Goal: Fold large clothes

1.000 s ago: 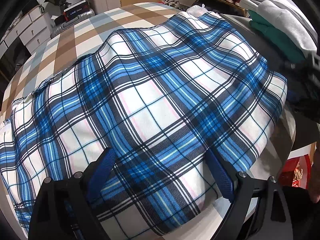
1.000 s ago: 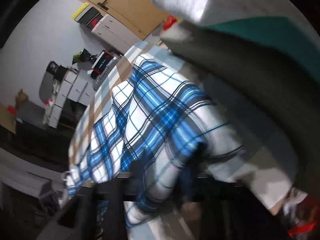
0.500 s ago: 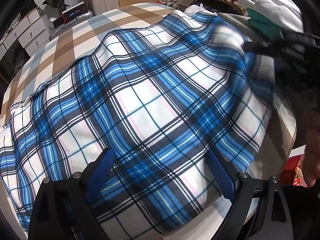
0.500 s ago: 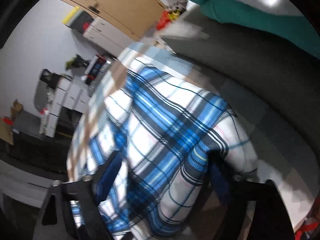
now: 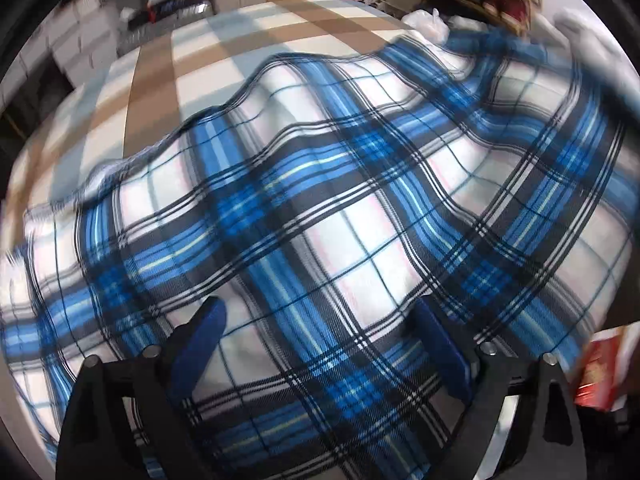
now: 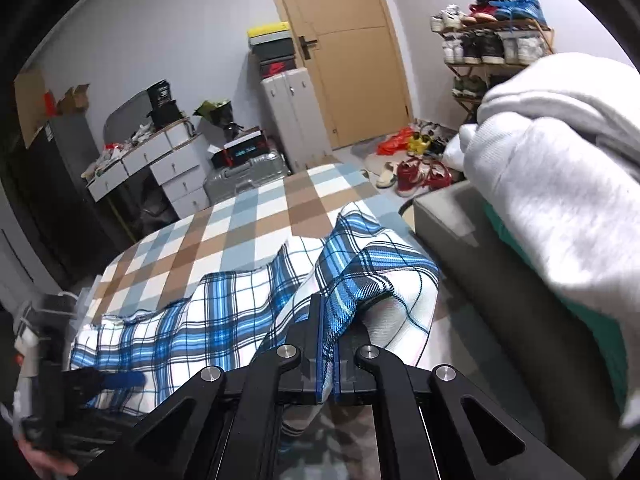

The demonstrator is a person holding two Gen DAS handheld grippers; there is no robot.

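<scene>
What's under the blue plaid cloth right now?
The blue plaid cloth lies on the brown-and-blue checked bedspread, which shows bare beyond the cloth's far edge. Whatever is beneath the cloth's middle is covered.

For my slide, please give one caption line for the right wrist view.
Right tool shut on a corner of the blue plaid cloth, lifted above the checked bed.

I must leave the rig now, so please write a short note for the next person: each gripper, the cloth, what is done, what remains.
Right gripper: shut on a corner of the blue-and-white plaid fabric, raised off the brown-and-blue checked bed cover.
Left gripper: open, fingers straddling the near part of the fabric, gripping nothing.
Done: one corner picked up.
Left: grip with the left, then make the fold.
</scene>
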